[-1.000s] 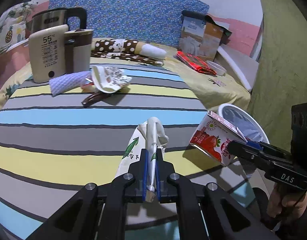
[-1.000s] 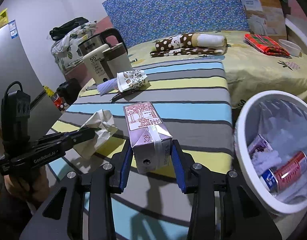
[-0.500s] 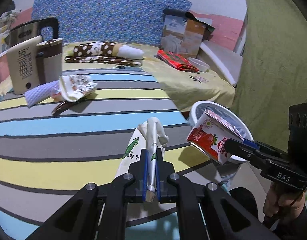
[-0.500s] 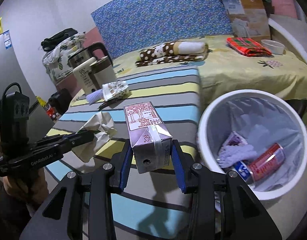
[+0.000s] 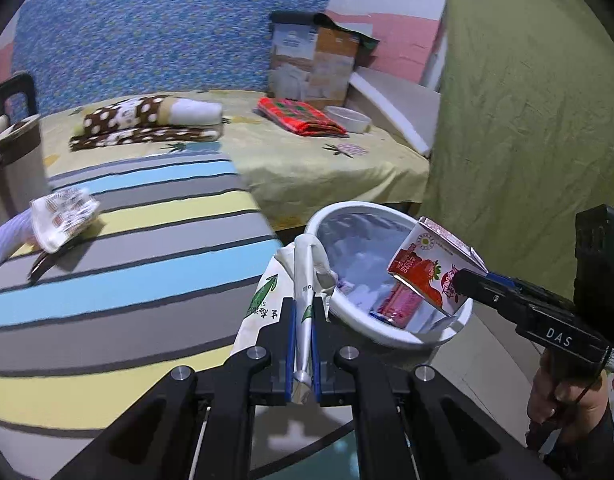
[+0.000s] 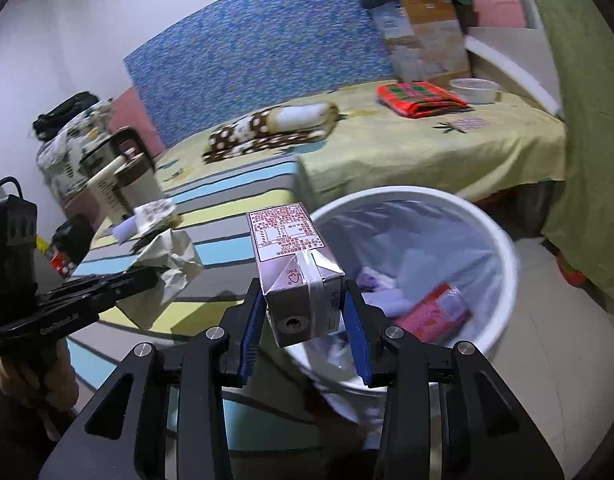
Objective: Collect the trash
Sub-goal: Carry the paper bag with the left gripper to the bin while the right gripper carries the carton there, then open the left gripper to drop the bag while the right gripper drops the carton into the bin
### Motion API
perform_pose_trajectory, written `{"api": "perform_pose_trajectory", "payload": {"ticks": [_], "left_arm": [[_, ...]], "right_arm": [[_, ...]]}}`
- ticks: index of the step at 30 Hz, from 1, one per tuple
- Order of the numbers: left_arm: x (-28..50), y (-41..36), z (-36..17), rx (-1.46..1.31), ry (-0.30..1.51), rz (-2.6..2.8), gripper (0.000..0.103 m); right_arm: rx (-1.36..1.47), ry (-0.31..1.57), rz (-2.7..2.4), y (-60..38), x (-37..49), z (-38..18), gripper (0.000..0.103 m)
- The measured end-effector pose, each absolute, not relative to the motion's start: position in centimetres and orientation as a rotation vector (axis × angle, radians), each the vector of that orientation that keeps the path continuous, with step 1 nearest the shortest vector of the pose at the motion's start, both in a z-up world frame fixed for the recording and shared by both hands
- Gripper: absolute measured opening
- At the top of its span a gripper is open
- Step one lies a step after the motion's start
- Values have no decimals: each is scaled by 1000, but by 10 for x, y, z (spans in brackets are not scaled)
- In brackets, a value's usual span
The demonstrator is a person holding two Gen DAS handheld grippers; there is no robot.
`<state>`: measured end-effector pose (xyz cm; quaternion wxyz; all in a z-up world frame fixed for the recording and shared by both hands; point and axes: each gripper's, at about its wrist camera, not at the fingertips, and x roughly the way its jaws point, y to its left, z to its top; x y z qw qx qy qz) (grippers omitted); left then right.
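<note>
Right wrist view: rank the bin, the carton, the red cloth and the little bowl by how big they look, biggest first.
1. Bin
2. Carton, though it sits closest to the lens, which inflates it
3. Red cloth
4. Bowl, farthest away, so likely shrunk

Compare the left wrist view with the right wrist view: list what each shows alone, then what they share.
Only the left wrist view shows the carton's strawberry-printed face and the green print on the wrapper pinched in the left gripper. Only the right wrist view shows the carton's sealed end with its straw hole, clamped in the right gripper, and a black bag far left. Both show the white bin, the striped cloth and the bed.
</note>
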<state>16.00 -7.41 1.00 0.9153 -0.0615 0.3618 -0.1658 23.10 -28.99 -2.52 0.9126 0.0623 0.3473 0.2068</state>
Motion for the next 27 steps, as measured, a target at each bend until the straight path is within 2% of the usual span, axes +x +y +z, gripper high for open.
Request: {"api": "perform_pose_trajectory", "payload": {"ticks": [15,27], "left_arm": [[191,-139,1,-66,771,-455,6],[213,-162,-22,-38,812,-486,7]], "right_arm": [[158,745,313,-331,236,-38,40],[155,799,302,-338,245,-49,41]]}}
